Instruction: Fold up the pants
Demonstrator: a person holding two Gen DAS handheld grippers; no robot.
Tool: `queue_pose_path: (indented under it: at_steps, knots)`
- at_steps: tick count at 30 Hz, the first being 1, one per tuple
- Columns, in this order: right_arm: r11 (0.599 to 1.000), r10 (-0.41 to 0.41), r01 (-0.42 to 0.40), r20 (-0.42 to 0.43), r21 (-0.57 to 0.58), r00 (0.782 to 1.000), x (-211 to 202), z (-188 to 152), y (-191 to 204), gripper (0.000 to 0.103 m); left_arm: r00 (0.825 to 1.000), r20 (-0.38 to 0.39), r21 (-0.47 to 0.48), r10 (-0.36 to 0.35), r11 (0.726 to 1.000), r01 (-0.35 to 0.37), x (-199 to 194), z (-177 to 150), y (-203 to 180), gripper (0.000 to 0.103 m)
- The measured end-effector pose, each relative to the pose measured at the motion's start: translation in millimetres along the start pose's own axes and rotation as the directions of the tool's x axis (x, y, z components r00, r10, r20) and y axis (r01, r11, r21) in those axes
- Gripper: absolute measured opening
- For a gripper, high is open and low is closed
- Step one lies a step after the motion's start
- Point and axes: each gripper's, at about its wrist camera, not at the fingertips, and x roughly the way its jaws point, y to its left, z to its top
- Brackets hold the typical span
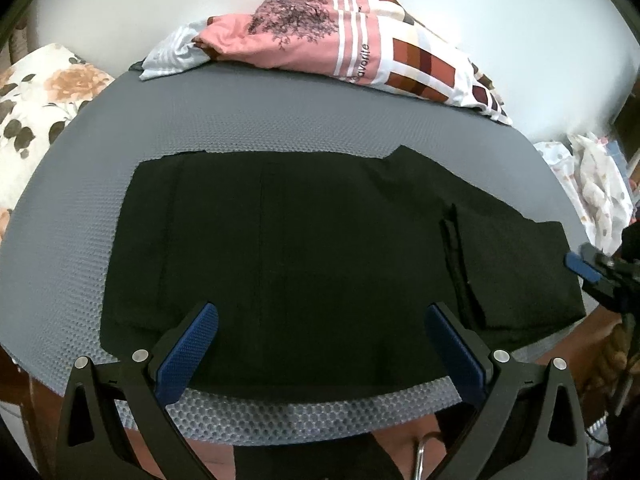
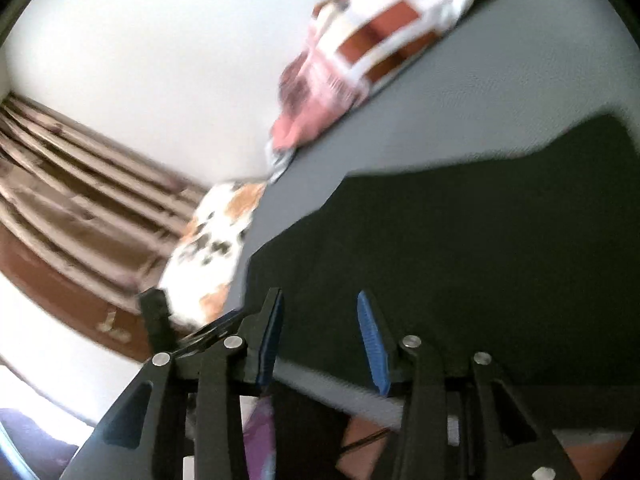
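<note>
Black pants [image 1: 320, 240] lie folded flat on a grey honeycomb mat [image 1: 80, 200] and fill most of its middle. My left gripper [image 1: 320, 312] hovers over the near edge of the pants, open wide with nothing between its blue pads. My right gripper [image 1: 588, 268] shows at the right end of the pants in the left wrist view. In the blurred right wrist view, that gripper [image 2: 319, 296] stands by the near edge of the pants [image 2: 480, 240]. Its jaws are a small way apart and hold nothing.
A pink, white and brown patterned cloth [image 1: 340, 40] lies bunched at the mat's far edge. A floral pillow [image 1: 36, 112] sits to the left, a white spotted cloth [image 1: 592, 184] to the right. The mat's front edge [image 1: 312, 412] is just under my left fingers. Striped curtains [image 2: 80, 184] hang beyond.
</note>
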Motion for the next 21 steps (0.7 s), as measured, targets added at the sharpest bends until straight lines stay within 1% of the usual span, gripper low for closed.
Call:
queue_pose_path:
  at_steps: [2, 5, 7, 9, 12, 15, 16, 17, 18, 19, 20, 21]
  knots:
    - [1.0, -0.017, 0.017, -0.04, -0.011, 0.999, 14, -4, 4, 0.013, 1.0, -0.014, 0.022, 0.005, 1.0, -0.005, 3, -2, -4, 0.102]
    - [0.99, -0.097, 0.083, -0.132, -0.113, 0.986, 54, -23, 20, 0.011, 1.0, -0.015, 0.051, 0.018, 0.999, -0.017, 3, -3, -10, 0.102]
    - [0.979, -0.135, 0.102, -0.187, -0.174, 0.973, 78, -36, 27, 0.011, 1.0, -0.008, 0.054, 0.015, 0.998, -0.014, 1, -3, -11, 0.102]
    - [0.971, -0.162, 0.116, -0.216, -0.211, 0.963, 94, -46, 30, 0.011, 1.0, -0.016, 0.051, 0.004, 0.999, -0.003, 3, -4, -11, 0.102]
    - [0.978, -0.135, 0.091, -0.233, -0.189, 0.963, 96, -47, 27, 0.011, 0.999, -0.04, 0.048, 0.005, 0.999, -0.003, 9, -5, -11, 0.102]
    - [0.988, -0.038, 0.005, -0.208, -0.156, 0.977, 77, -39, 29, 0.013, 0.999, -0.047, 0.05, 0.007, 0.999, -0.005, 10, -5, -11, 0.102]
    - [0.984, -0.052, 0.016, -0.197, -0.177, 0.979, 75, -39, 35, 0.013, 0.999, -0.04, 0.051, 0.01, 0.999, -0.008, 8, -5, -11, 0.102]
    - [0.978, -0.082, 0.045, -0.179, -0.205, 0.98, 69, -37, 37, 0.013, 0.999, -0.028, 0.051, 0.016, 0.999, -0.015, 6, -3, -10, 0.102]
    - [0.976, -0.087, 0.05, -0.167, -0.213, 0.982, 67, -35, 36, 0.013, 1.0, -0.016, 0.044, 0.021, 0.999, -0.021, 3, -2, -8, 0.102]
    - [0.978, -0.083, 0.05, -0.161, -0.2, 0.984, 66, -31, 31, 0.013, 1.0, -0.002, 0.031, 0.02, 0.999, -0.02, 0, -1, -4, 0.102]
    - [0.981, -0.101, 0.07, -0.168, -0.182, 0.981, 69, -31, 22, 0.013, 1.0, 0.01, 0.013, 0.014, 1.0, -0.014, -4, 1, 0, 0.102]
    - [0.983, -0.116, 0.085, -0.196, -0.163, 0.974, 76, -33, 11, 0.013, 1.0, 0.02, -0.009, 0.009, 1.0, -0.009, -7, 2, 5, 0.102]
